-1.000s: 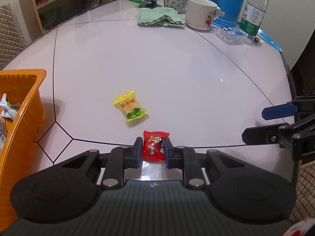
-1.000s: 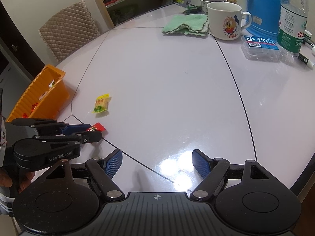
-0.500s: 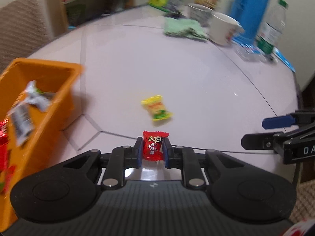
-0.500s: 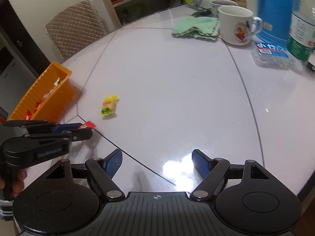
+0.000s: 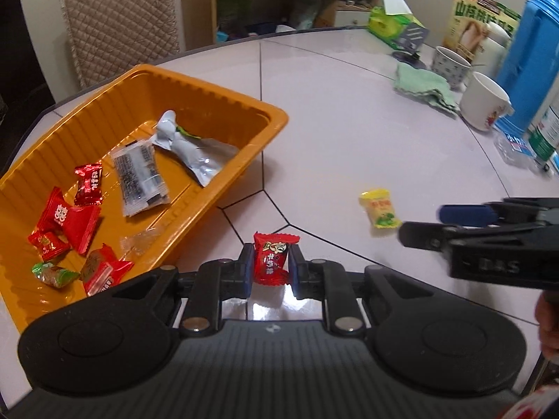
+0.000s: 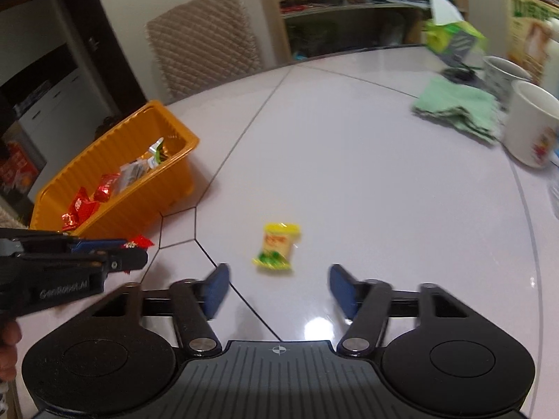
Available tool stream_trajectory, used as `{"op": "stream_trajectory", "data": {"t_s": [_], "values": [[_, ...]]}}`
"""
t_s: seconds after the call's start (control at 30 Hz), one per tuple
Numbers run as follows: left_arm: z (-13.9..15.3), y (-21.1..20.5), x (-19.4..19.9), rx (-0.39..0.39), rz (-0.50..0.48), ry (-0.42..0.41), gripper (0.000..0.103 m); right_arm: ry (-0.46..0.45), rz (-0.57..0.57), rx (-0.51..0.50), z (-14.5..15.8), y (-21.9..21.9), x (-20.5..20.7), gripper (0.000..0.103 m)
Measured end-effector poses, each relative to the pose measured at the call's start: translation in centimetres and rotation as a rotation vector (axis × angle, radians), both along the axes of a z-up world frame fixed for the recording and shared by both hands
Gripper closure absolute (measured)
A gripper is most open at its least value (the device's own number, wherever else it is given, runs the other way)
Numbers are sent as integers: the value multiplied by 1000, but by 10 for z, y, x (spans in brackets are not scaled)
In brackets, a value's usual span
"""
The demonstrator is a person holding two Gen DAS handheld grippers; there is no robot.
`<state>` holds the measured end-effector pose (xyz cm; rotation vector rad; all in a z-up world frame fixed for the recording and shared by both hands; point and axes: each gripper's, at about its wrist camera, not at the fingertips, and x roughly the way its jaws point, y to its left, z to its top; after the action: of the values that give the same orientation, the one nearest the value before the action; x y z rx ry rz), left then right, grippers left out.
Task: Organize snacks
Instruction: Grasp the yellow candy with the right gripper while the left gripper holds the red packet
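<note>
My left gripper [image 5: 270, 263] is shut on a red candy [image 5: 273, 258] and holds it above the table, just right of the orange tray [image 5: 223, 181]. The tray holds several red candies [image 5: 71, 220], a clear packet and a silver wrapper. A yellow candy [image 5: 379, 207] lies on the table to the right. In the right wrist view my right gripper [image 6: 277, 288] is open and empty, with the yellow candy [image 6: 277, 248] just ahead between its fingers. The left gripper [image 6: 104, 258] with the red candy and the orange tray [image 6: 167, 181] show at the left.
At the far right stand a green cloth [image 5: 424, 85], two mugs [image 5: 484, 104], a blue jug [image 5: 531, 63], a bottle and a tissue box [image 5: 394, 26]. A quilted chair [image 5: 118, 21] and a shelf stand behind the table.
My left gripper has swung left with the red candy, so the tray's inside now shows. My right gripper has moved toward the yellow candy, which now lies close ahead of its open fingers.
</note>
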<state>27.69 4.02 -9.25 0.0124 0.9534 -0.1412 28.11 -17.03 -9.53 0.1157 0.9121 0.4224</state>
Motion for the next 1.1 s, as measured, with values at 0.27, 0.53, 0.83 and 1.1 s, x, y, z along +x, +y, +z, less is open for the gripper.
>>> {"op": "stream_trajectory", "data": {"t_s": [0.27,0.53,0.83,1.1], "values": [[-1,4,7,-14,16,4,85,-1,28,-33,-14,22,27,55],[-2,9,9,-17,25,5,85,-9,36,-50,-21,28,36,57],[-2,10,9,-18,27,4,85,-31,57,-105,-27,34,35,66],[-3,10,7,-24,26,8,85,-45,93,-129,-28,34,30,66]]}}
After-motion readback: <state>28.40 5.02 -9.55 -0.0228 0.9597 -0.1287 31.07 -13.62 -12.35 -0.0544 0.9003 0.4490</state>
